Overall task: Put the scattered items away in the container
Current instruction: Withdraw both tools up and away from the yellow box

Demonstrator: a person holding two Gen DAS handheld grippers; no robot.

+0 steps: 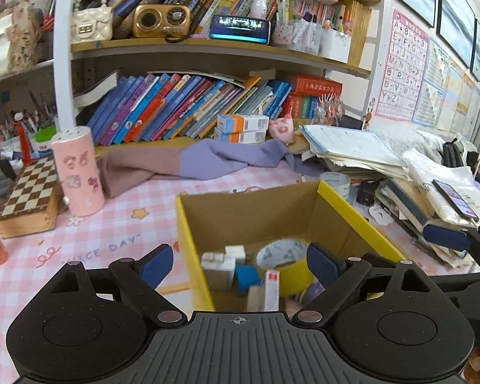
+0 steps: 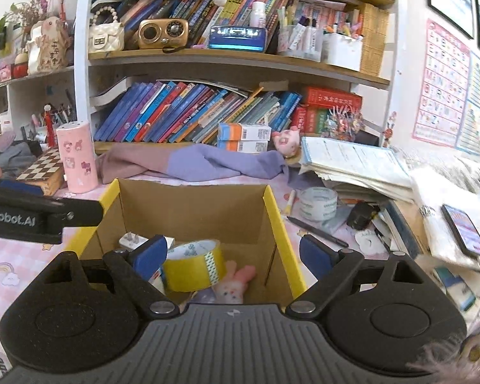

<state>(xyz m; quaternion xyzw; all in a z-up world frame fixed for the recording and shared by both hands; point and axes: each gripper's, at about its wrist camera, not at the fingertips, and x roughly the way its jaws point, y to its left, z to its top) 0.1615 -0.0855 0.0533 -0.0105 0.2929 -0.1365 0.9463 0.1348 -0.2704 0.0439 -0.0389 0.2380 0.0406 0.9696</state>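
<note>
Looking through your left wrist view first: the left gripper (image 1: 240,264) has its blue pads spread wide with nothing held, poised over the near end of the yellow-sided open cardboard box (image 1: 345,204) on the pink checked tablecloth (image 1: 121,224). Inside you've got one yellow roll of tape (image 1: 284,264), one blue cube (image 1: 246,276), a cluster of small white boxes (image 1: 222,264) (count unclear, blurred) and one white carton with a red mark (image 1: 271,288). I'd call the job mostly done. Right wrist view: the right gripper (image 2: 233,256) is likewise wide open and empty, straddling the box's right wall, one pad inside and one outside. Same tape roll here, plus one pink plush toy (image 2: 236,283) and one white plug-like item (image 2: 131,240) in the box. Still loose on the cloth to the right: one clear tape roll (image 2: 318,204), one black pen (image 2: 316,231), one white marker (image 2: 290,201), one small black block (image 2: 361,216). So likely four pieces left, if those count as yours to clear.
</note>
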